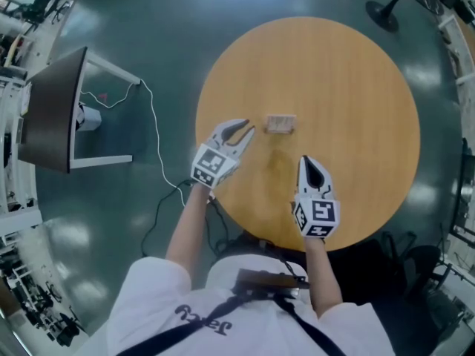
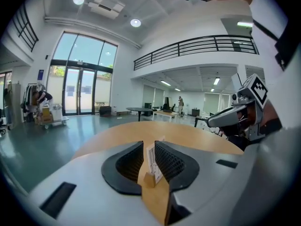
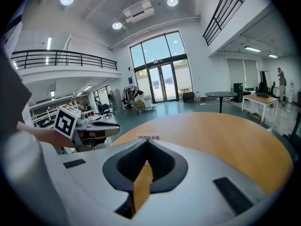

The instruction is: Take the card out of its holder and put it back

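Left gripper point(image 1: 249, 127), narrowly parted and empty, sits at nine o'clock of the card point(image 2: 151, 159). Right gripper point(image 1: 303, 159), closed, hides the holder point(image 2: 148, 179) in its own view (barcode edge shows).

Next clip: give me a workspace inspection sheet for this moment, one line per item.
surface: round wooden table, bare apart from the job's things.
job's things: card standing in its wooden holder.
clutter: nothing seen.
grippers: left tongs open, near the holder, not touching; right tongs shut, empty, apart from it.
cables: white cable trailing over the floor, left of the table.
surroundings: dark screen on a white stand.
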`<state>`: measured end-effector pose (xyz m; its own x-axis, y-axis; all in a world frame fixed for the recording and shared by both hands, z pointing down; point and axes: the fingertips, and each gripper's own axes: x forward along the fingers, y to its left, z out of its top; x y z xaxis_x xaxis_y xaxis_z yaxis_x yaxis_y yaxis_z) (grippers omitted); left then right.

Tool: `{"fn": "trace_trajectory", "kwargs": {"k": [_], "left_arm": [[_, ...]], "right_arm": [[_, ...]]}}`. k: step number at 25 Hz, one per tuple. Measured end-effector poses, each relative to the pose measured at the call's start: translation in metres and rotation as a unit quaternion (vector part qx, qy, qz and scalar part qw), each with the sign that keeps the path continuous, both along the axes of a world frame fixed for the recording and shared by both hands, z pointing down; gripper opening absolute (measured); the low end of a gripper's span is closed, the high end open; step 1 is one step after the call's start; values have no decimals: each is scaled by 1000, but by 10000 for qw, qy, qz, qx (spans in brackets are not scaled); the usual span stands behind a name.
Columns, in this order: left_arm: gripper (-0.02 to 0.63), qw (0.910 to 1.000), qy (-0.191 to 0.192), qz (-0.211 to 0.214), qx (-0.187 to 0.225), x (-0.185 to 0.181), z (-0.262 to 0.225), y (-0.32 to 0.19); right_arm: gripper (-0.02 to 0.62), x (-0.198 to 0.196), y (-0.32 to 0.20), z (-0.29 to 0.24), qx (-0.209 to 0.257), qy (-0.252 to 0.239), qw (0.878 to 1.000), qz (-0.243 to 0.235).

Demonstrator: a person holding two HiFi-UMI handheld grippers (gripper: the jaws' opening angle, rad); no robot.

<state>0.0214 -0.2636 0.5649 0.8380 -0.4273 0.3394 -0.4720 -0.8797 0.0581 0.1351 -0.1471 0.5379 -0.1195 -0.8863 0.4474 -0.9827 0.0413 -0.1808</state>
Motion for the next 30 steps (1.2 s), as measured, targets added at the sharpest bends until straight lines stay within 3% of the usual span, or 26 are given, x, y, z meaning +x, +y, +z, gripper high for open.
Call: {"fn": "trace_trajectory", "kwargs": {"k": [10,30], "left_arm": [[249,9940,-232,1066,-121,27,22,-19],[239,9704,264,2294,-708,102,49,-5]], "right_arm": [[22,14,0,11,-148,-2,9999,28],[23,51,3,27,-342,26,9987,370]]}}
